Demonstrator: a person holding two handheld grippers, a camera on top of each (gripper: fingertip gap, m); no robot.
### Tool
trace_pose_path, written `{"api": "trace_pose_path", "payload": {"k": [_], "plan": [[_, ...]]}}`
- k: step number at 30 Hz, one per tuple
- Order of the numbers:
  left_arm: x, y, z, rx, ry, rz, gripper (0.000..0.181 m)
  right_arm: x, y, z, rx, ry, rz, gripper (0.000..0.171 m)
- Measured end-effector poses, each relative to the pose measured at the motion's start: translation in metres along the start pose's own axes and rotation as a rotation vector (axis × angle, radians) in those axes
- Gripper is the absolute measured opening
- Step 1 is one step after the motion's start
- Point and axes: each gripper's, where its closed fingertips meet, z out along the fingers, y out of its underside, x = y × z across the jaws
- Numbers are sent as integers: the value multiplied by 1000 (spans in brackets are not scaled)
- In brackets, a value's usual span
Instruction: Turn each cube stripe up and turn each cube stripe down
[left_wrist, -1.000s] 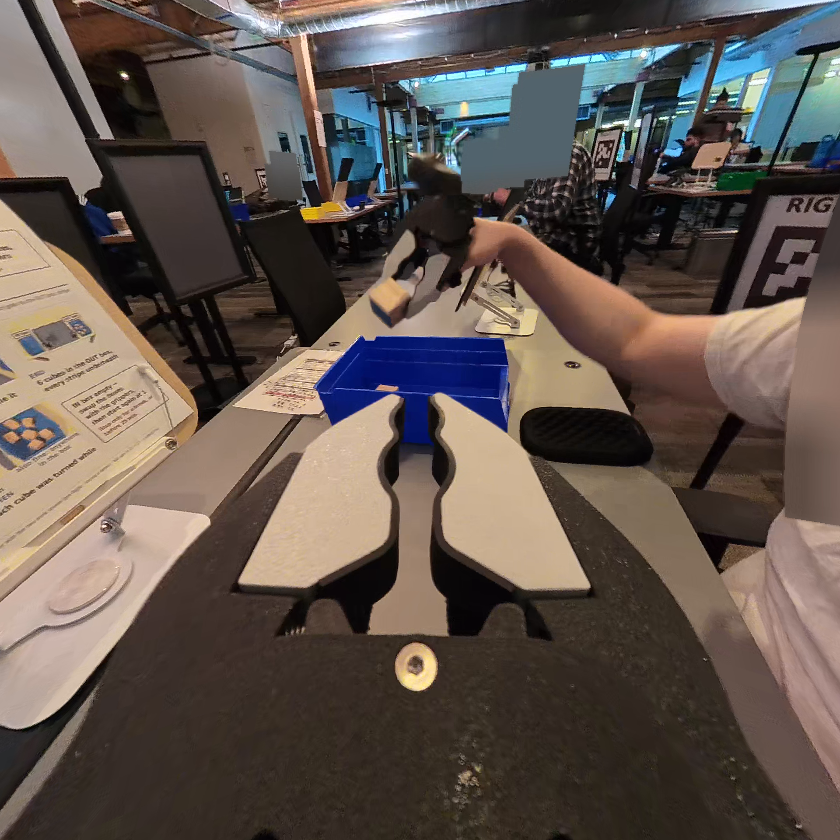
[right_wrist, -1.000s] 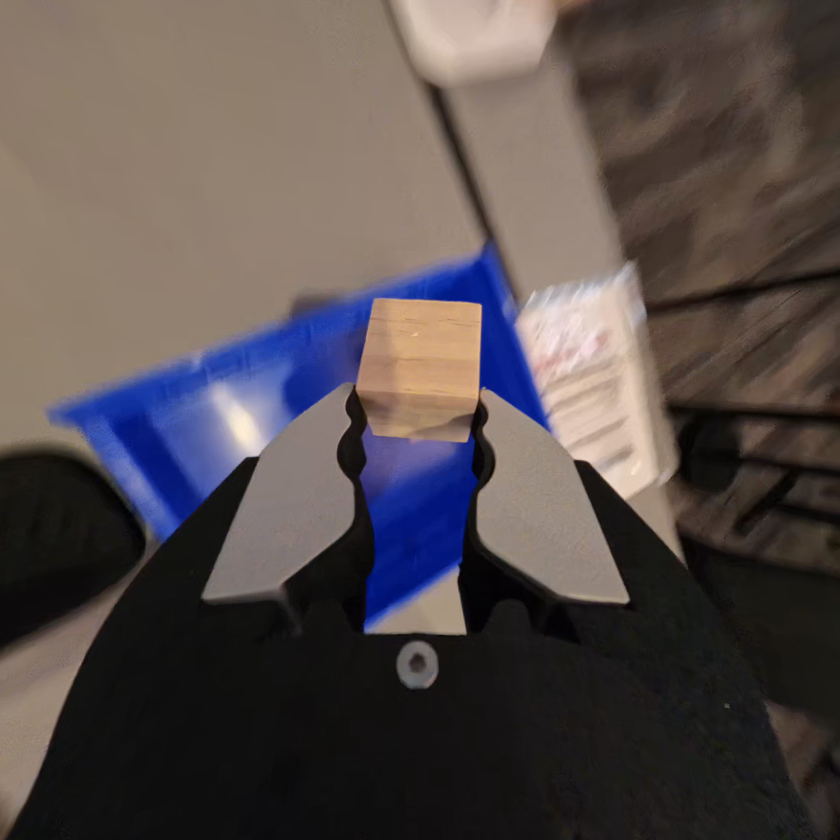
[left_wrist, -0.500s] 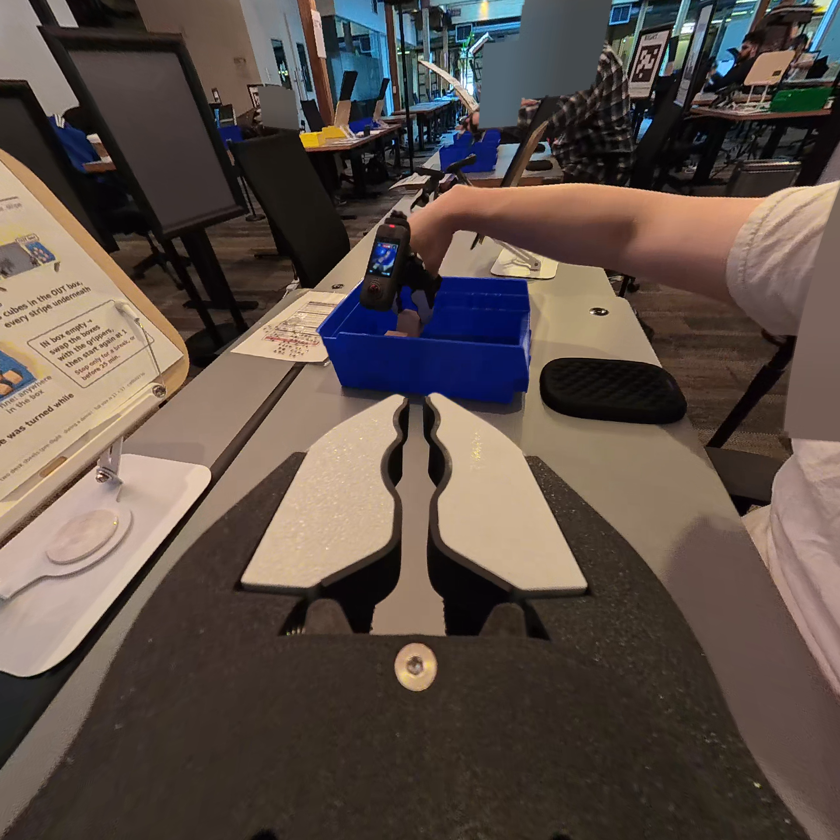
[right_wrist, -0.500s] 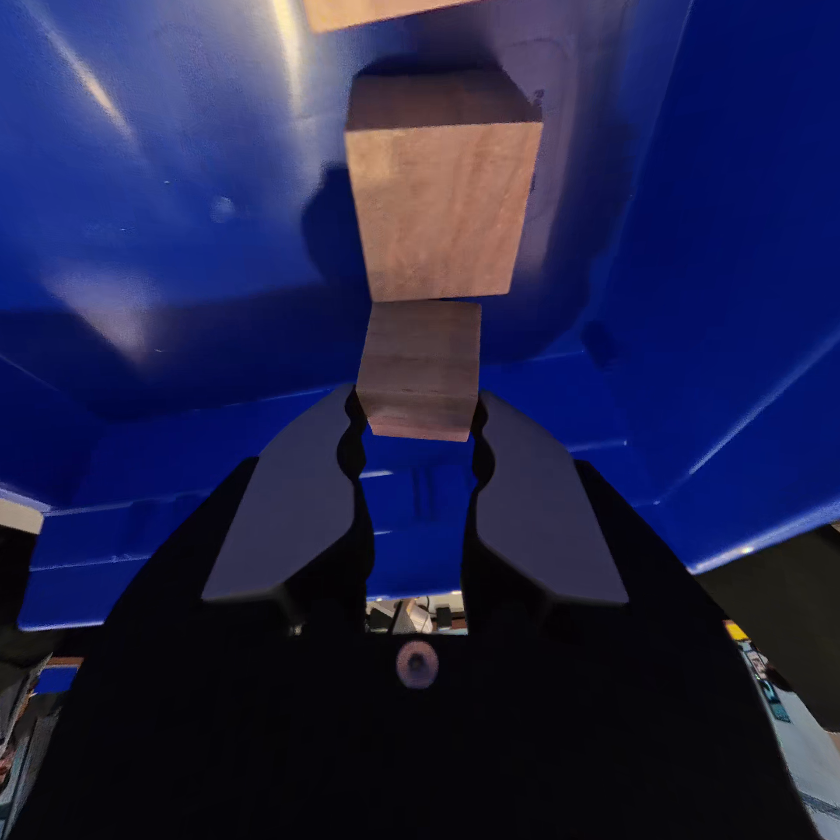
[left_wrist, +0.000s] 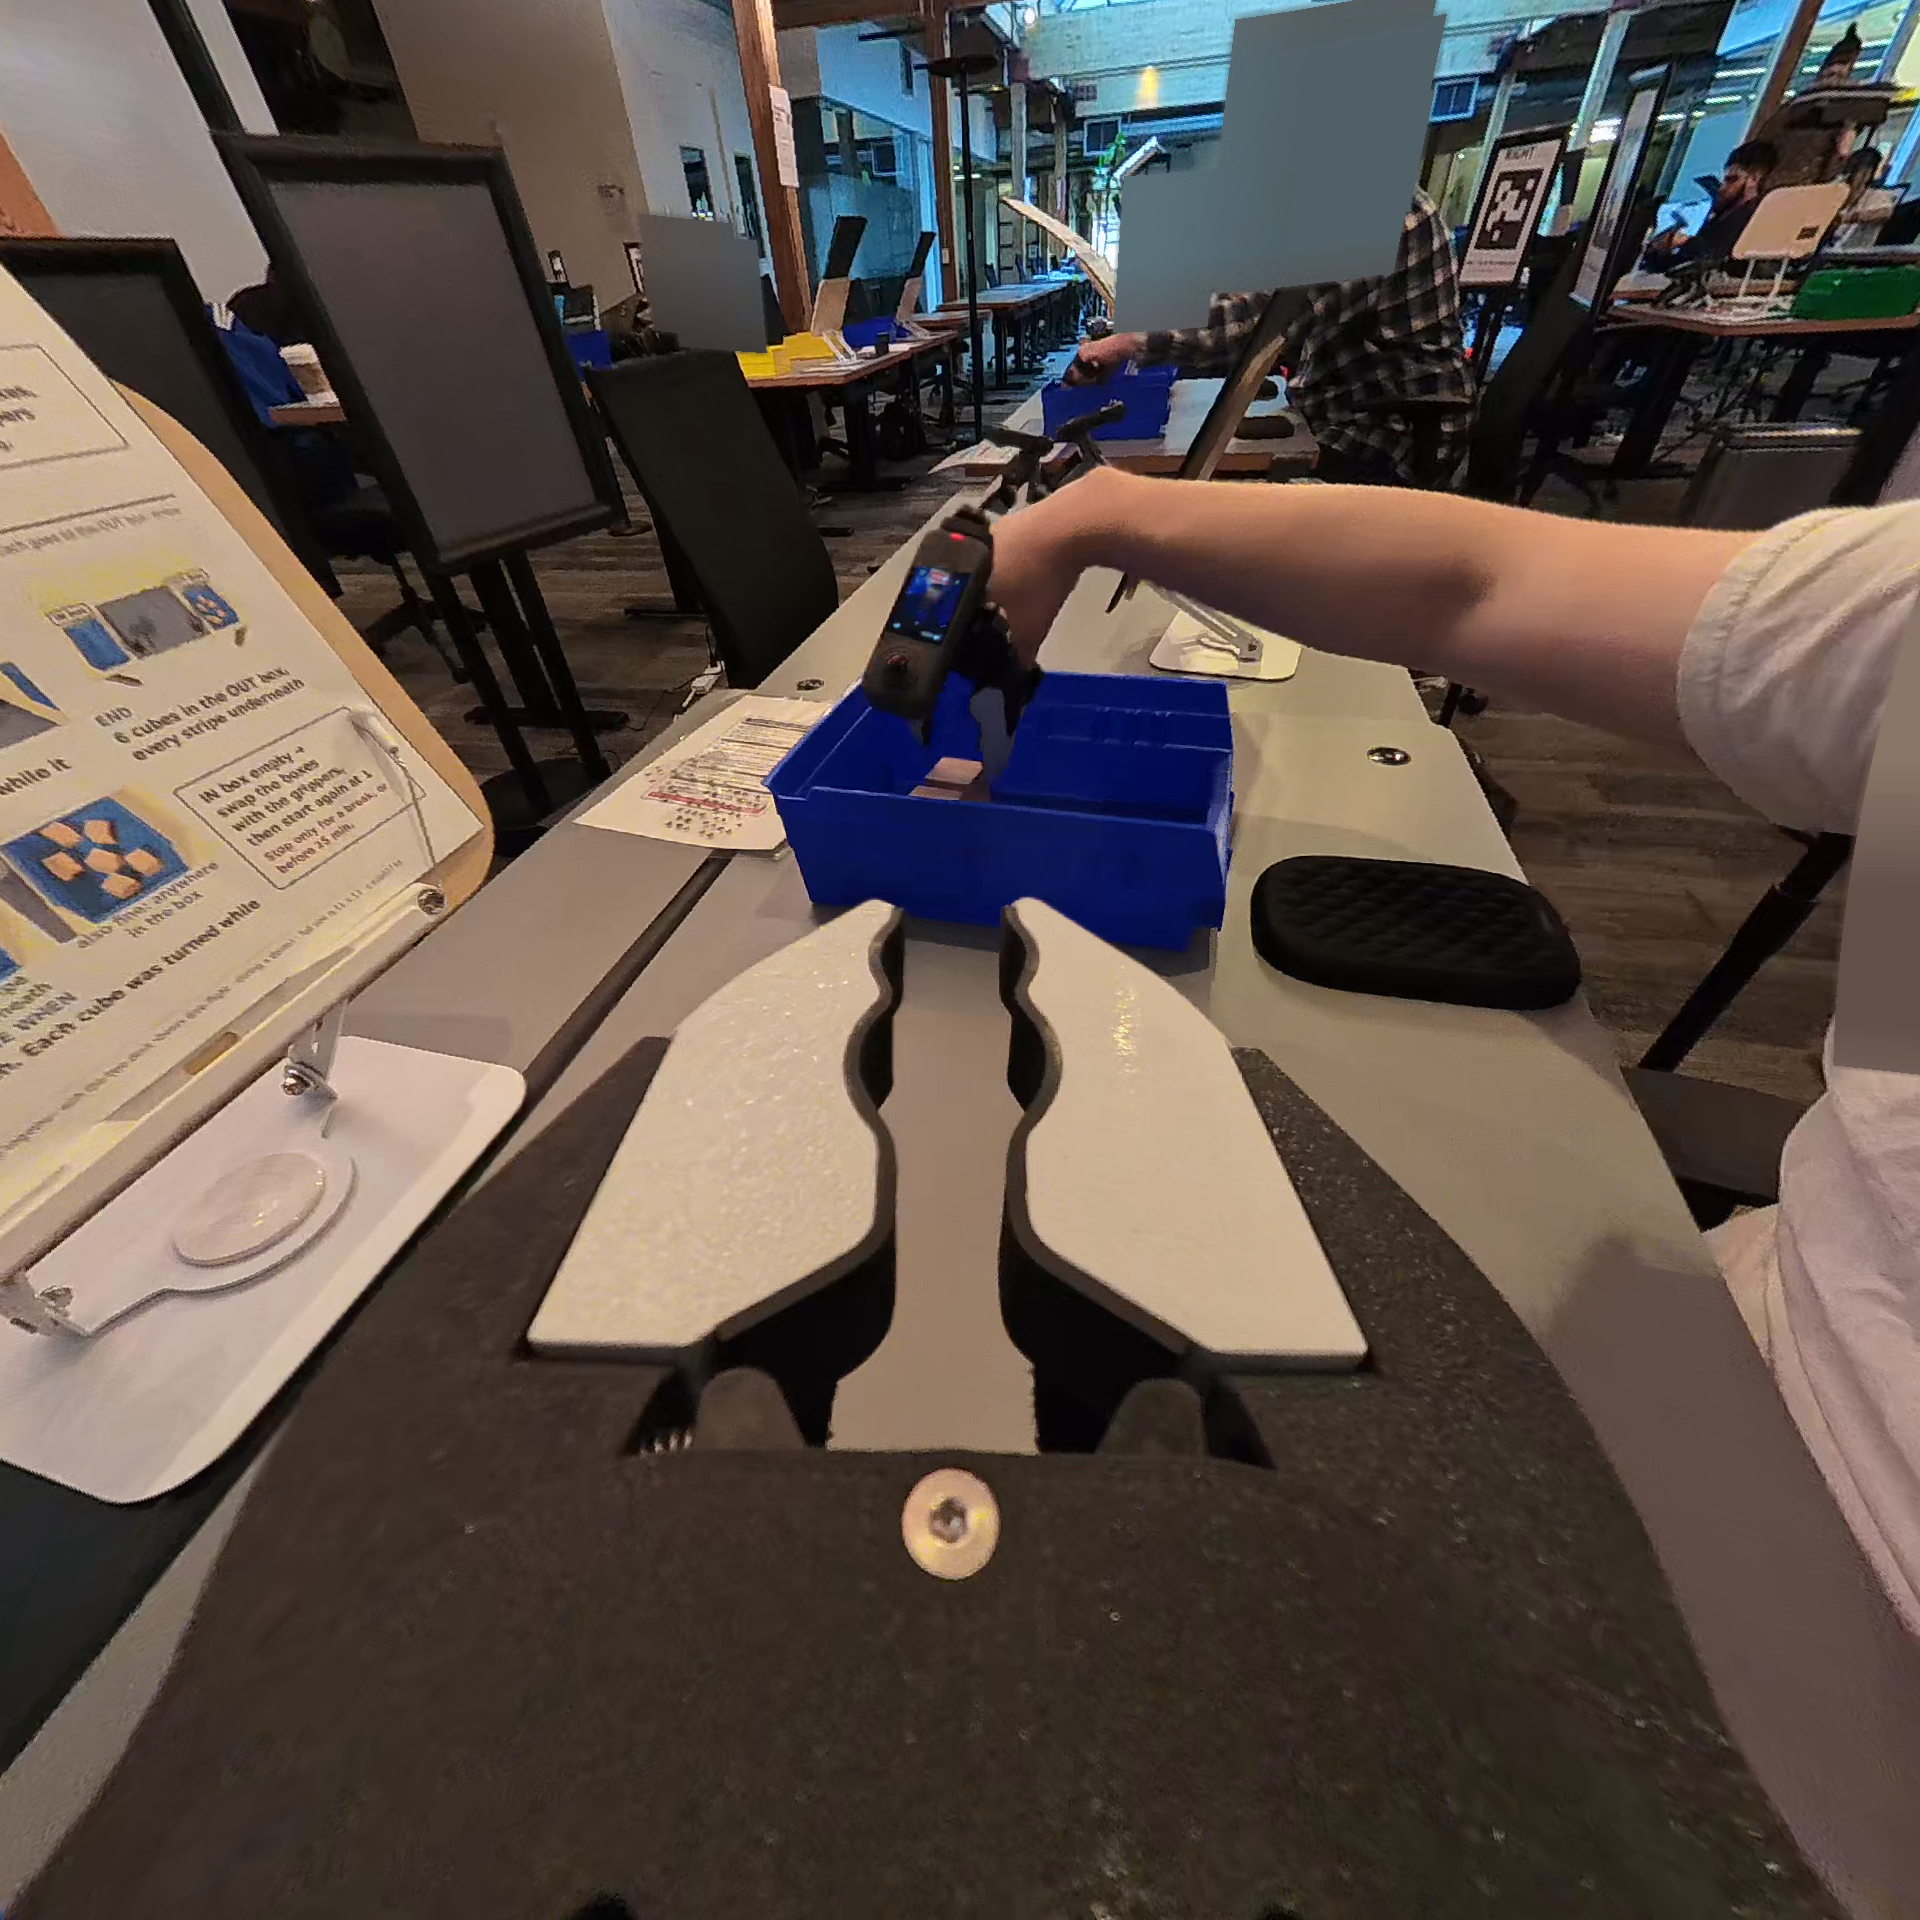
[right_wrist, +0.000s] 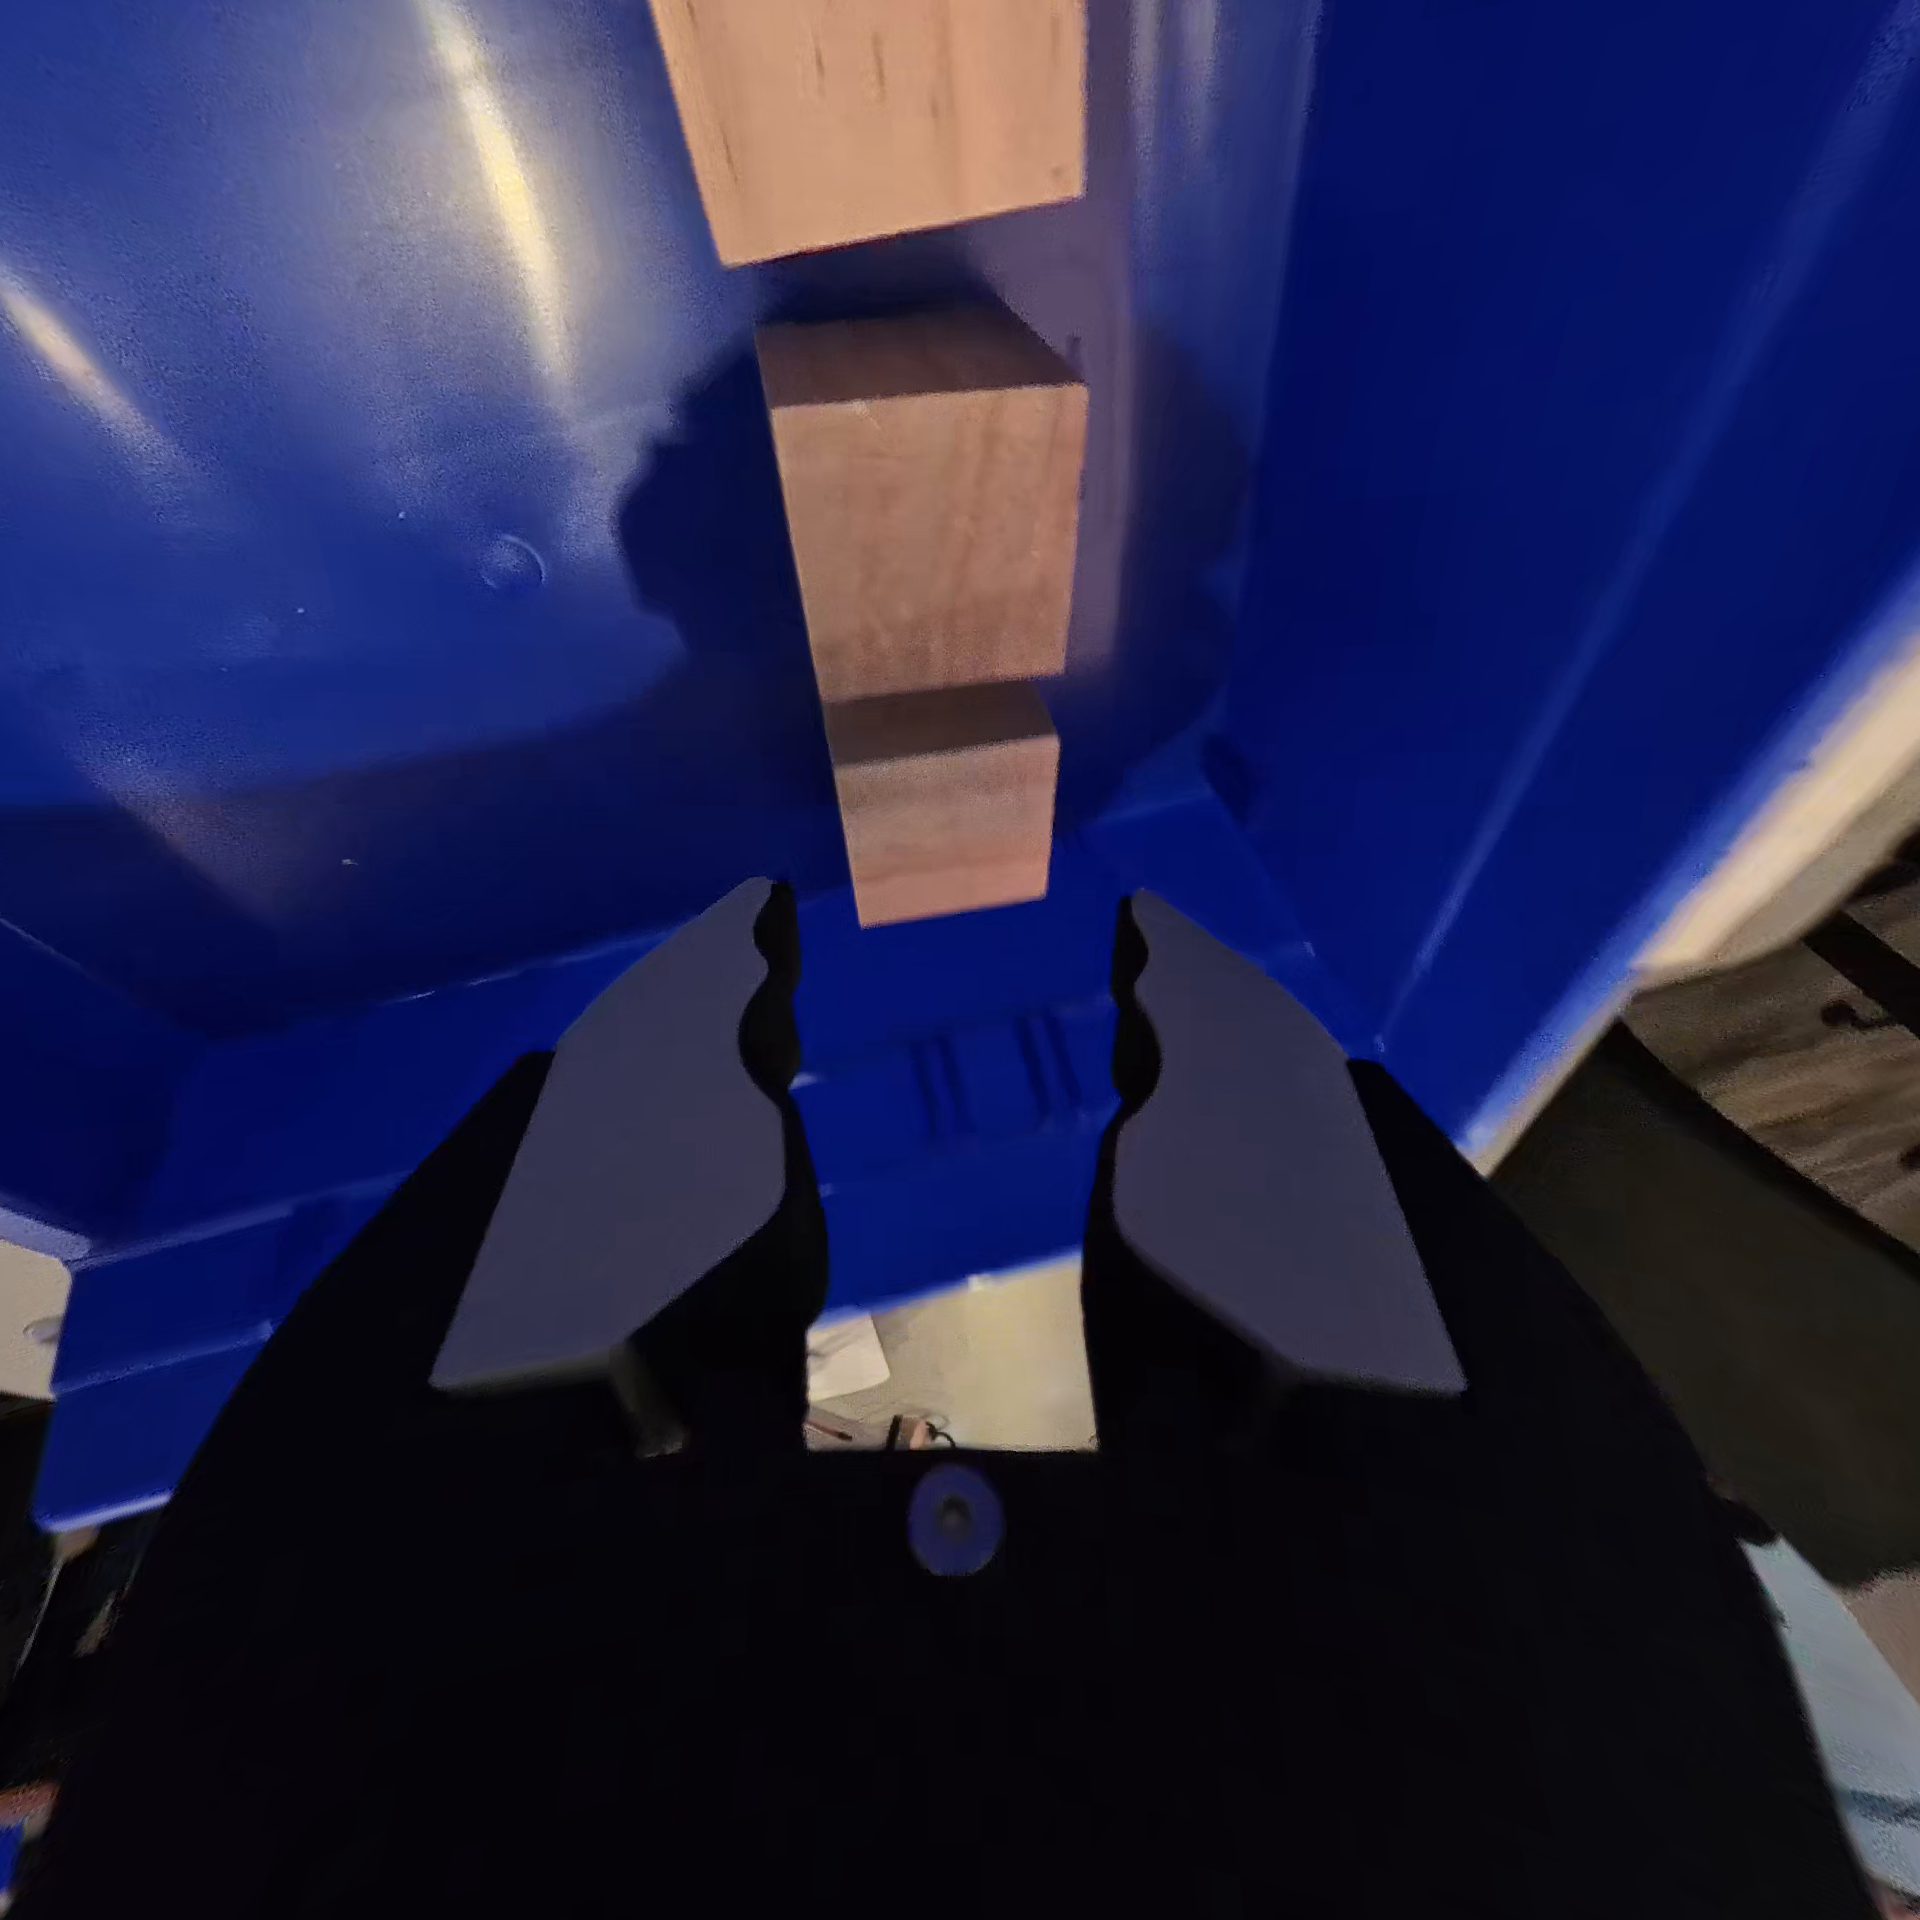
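**Three wooden cubes in the blue bin**

While the right gripper (right_wrist: 951, 904) points down into the blue bin (right_wrist: 312, 520), its jaws stand apart with nothing between them. Just beyond their tips a wooden cube (right_wrist: 945, 810) rests on the bin floor, free of both jaws. Its faces are plain pale wood with faint grain; no stripe shows on the sides in view. A second cube (right_wrist: 930, 520) sits touching it farther in, and a third cube (right_wrist: 873, 114) lies beyond that, lighter in tone. Near the bin over the grey counter (left_wrist: 1455, 1091), the left gripper (left_wrist: 948, 925) has its jaws slightly parted and empty.
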Motion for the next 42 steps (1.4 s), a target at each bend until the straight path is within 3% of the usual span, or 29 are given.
{"api": "trace_pose_path", "payload": {"k": [3,8,11,14,16,18,21,24,26,34,36,42], "plan": [[-6,-9,-14,2,-63,18,21,8,-5,-41,143,146,112,54],[-44,0,-52,-137,-335,-14,24,-3,-68,-174,994,274,453,51],[-48,7,-77,-203,-379,-67,27,-18,-76,-240,1266,397,513,54],[-53,19,-102,-300,-407,-122,27,-39,-74,-260,1320,461,545,57],[-60,41,-120,-451,-417,-107,28,-46,-75,-264,1342,502,495,57],[-67,77,-141,-662,-402,-55,32,-44,-70,-259,1329,502,512,58],[-73,142,-171,-970,-327,55,58,-41,-67,-254,1393,437,548,57],[-76,199,-196,-1230,-240,147,60,-37,-65,-248,1401,412,580,57],[-84,219,-209,-1340,-219,237,61,-36,-65,-242,1373,422,577,57],[-95,256,-221,-1423,-138,219,58,-38,-66,-238,1351,429,556,56],[-95,264,-224,-1441,-126,211,47,-38,-66,-236,1358,417,559,55],[-98,271,-224,-1449,-152,205,47,-33,-69,-228,1354,387,565,55]]}}
